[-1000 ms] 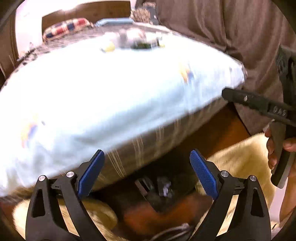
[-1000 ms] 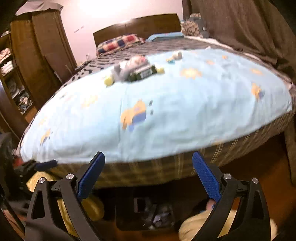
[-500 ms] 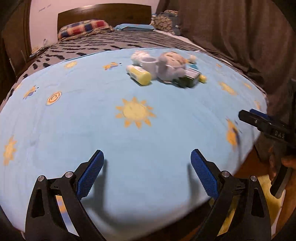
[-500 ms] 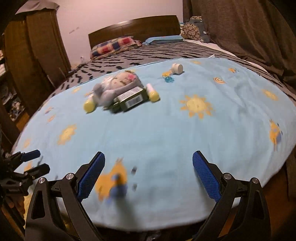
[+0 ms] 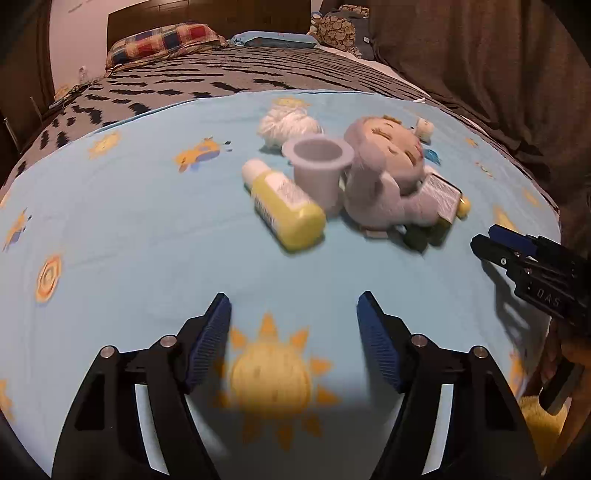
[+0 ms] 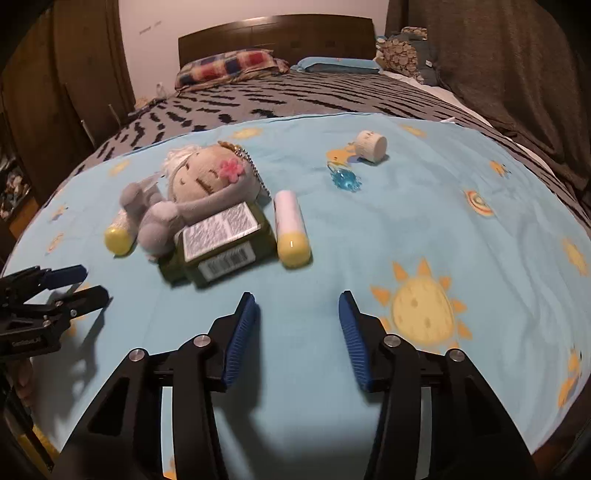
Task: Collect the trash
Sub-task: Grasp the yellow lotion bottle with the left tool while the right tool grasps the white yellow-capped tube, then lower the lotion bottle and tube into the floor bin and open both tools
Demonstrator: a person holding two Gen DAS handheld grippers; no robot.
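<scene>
A pile lies on the light blue sun-print sheet (image 5: 147,229). In it are a yellow bottle (image 5: 284,206), a lavender cup (image 5: 317,166), a grey plush doll (image 5: 388,173) and a dark green box (image 6: 221,247) partly under the doll. A second yellow bottle (image 6: 291,229) lies right of the box. A white cap (image 6: 371,146) and a blue trinket (image 6: 345,179) sit further back. My left gripper (image 5: 293,317) hovers short of the pile, its jaws closing on nothing. My right gripper (image 6: 297,314) is also closing with nothing between its pads, just before the box.
The sheet covers the foot of a bed with a grey patterned blanket (image 6: 295,99), pillows (image 6: 229,66) and a wooden headboard (image 6: 277,33). A brown curtain (image 5: 498,66) hangs on the right and a dark wardrobe (image 6: 55,74) stands on the left. White fluff (image 5: 290,123) lies behind the cup.
Both grippers have travelled from below the bed's foot edge up over the sheet toward the pile. Both pairs of jaws have narrowed since half a second ago.
</scene>
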